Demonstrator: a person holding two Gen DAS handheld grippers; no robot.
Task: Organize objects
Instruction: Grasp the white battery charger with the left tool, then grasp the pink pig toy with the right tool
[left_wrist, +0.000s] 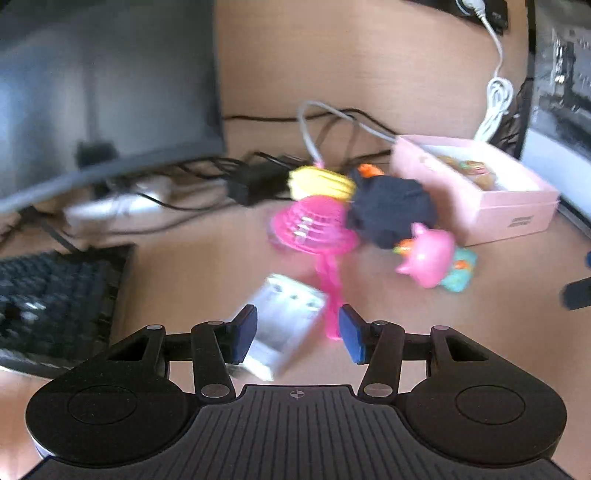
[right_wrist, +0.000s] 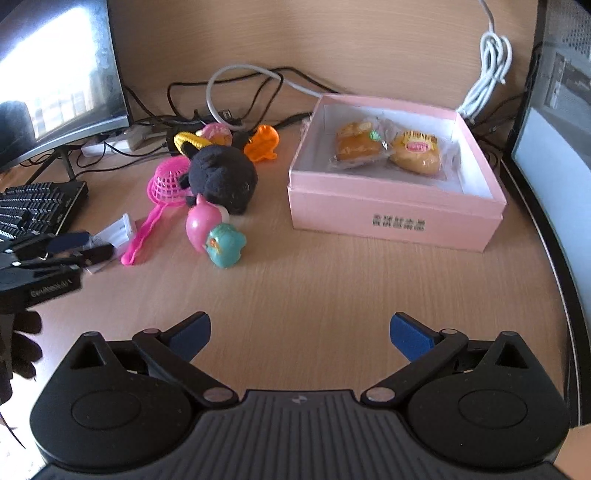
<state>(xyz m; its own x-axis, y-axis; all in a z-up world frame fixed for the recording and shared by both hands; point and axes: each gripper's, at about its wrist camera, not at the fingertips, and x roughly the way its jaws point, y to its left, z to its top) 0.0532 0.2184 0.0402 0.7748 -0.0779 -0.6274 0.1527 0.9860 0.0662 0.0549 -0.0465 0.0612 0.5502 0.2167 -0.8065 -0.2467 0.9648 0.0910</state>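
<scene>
Pink open box (right_wrist: 391, 218) holding two wrapped pastries (right_wrist: 388, 149), black plush (right_wrist: 221, 173), pink strainer (right_wrist: 166, 184), small toys beside it

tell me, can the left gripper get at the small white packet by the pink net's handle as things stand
Probably yes. The left gripper is open with the white packet lying between its fingers. The pink net's handle lies close along the packet's side, so it may get caught in the grip too.

On my wooden desk (right_wrist: 332, 280), the open pink cardboard box (right_wrist: 395, 218) sits right of the black plush toy (right_wrist: 221, 173) (two wrapped pastries (right_wrist: 388, 151) inside); the black keyboard (right_wrist: 37, 206) lies far left.
</scene>
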